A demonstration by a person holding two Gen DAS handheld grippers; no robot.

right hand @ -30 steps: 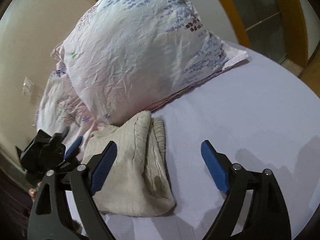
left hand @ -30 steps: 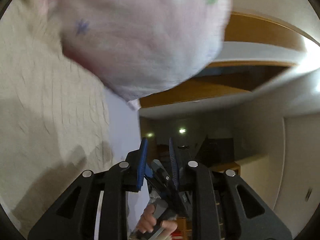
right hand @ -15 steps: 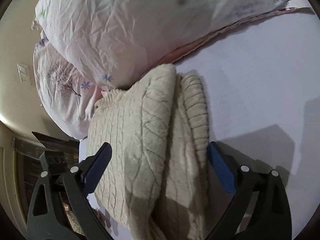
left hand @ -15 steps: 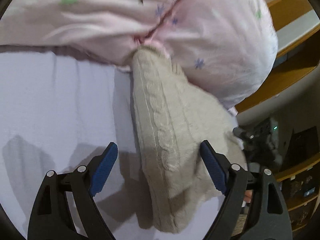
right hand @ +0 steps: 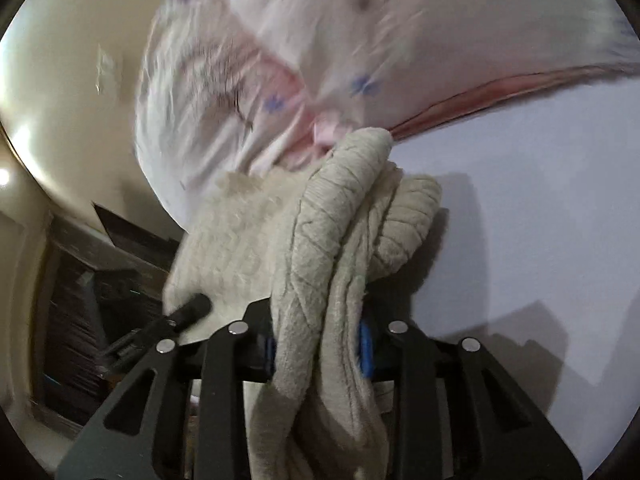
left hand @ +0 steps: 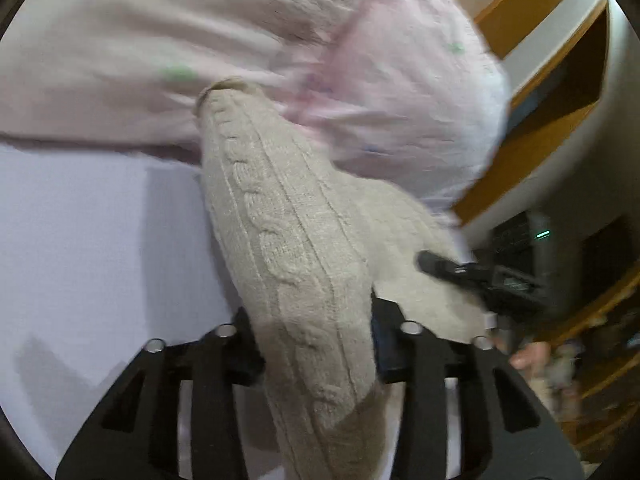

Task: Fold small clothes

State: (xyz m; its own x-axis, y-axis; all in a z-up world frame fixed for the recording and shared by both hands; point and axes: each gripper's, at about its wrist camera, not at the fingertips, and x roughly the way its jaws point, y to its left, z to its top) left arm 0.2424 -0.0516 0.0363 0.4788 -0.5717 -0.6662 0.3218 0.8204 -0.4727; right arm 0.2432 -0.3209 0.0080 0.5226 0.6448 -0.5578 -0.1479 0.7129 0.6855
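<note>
Cream cable-knit sweater [left hand: 296, 240], folded into a thick bundle, lies on the pale lilac bed sheet [left hand: 88, 232] with its far end pressed against the pink floral pillows [left hand: 360, 64] toward 12 o'clock. In the left wrist view the left gripper [left hand: 316, 344] is clenched on the near end of the sweater, the knit bulging up between its black fingers [left hand: 248, 344] and hanging past them toward 6 o'clock. At 3 o'clock in that view the other gripper's dark tip touches the sweater's far edge, with part of a bare hand [left hand: 528, 354] just below it. In the right wrist view the right gripper [right hand: 320, 350] is likewise clamped on the sweater's layered edge [right hand: 332, 240], blue pads [right hand: 365, 348] showing on either side of the squeezed folds. The left gripper's tip [right hand: 192, 308] sits at 9 o'clock against the knit. A wooden headboard [left hand: 532, 152] shows at 2 o'clock of the left view. Both views are motion-blurred around the pillows.
</note>
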